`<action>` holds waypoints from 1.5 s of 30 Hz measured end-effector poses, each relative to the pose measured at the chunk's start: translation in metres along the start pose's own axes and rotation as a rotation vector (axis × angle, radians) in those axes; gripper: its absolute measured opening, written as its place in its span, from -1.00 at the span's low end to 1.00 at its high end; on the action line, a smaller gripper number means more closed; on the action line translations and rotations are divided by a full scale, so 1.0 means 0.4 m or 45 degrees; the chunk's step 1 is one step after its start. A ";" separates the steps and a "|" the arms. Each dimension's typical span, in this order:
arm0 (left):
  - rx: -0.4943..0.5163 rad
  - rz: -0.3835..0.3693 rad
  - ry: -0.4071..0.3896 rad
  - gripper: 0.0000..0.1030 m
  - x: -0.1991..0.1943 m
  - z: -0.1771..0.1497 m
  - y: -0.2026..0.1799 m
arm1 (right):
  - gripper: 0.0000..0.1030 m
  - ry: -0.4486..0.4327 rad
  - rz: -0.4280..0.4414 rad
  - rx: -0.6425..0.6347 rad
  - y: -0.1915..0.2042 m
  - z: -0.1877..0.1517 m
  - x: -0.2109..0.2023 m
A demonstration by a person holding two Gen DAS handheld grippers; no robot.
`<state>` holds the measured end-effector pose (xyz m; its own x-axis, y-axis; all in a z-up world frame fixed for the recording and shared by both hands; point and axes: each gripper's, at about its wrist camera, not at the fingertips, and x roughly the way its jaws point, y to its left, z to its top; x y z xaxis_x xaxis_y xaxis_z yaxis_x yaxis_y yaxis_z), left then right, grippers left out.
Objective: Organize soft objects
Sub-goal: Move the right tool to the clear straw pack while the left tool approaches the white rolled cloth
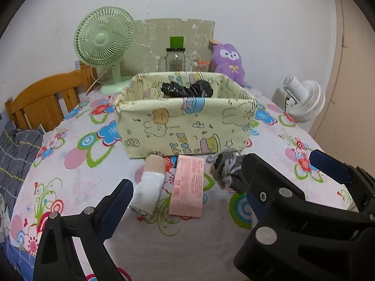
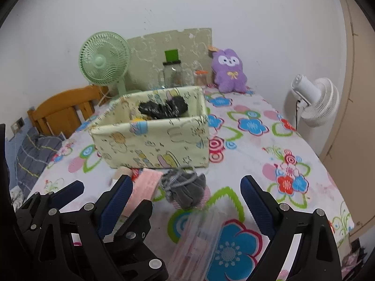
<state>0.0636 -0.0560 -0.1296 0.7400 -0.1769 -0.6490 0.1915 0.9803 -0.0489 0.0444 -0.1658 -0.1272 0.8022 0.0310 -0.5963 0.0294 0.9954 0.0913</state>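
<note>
While I hold both tools low over the flowered tablecloth (image 1: pixel 70 140), my left gripper (image 1: pixel 187 201) has its jaws spread wide around nothing, and my right gripper (image 2: pixel 185 201) is equally wide and empty. Nearest under the right one: a blurred clear packet (image 2: pixel 196 241) with pink inside. Next, in a row on the cloth: a white-and-beige roll (image 1: pixel 150 185), a flat pink pack (image 1: pixel 187 185), a grey knit bundle (image 1: pixel 228 171). Just behind them, a cartoon-print fabric bin (image 1: pixel 182 126) holding a black bag (image 1: pixel 187 89). Farthest: green fan (image 1: pixel 105 44), glass jar (image 1: pixel 175 57), purple plush (image 1: pixel 228 61), white fan (image 1: pixel 302 100).
</note>
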 end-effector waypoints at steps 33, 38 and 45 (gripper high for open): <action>0.053 0.025 0.138 0.78 0.089 -0.094 -0.017 | -0.37 0.213 0.001 0.064 -0.019 -0.108 0.099; 0.046 0.014 0.136 0.71 0.089 -0.088 -0.016 | -0.52 0.197 -0.005 0.064 -0.021 -0.103 0.093; 0.036 -0.021 0.126 0.63 0.091 -0.072 -0.031 | -0.55 0.171 -0.032 0.082 -0.037 -0.086 0.083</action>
<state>0.0696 -0.0721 -0.1743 0.6697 -0.1818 -0.7200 0.2220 0.9742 -0.0395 0.0500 -0.1765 -0.1756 0.7140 0.0223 -0.6997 0.0898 0.9883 0.1231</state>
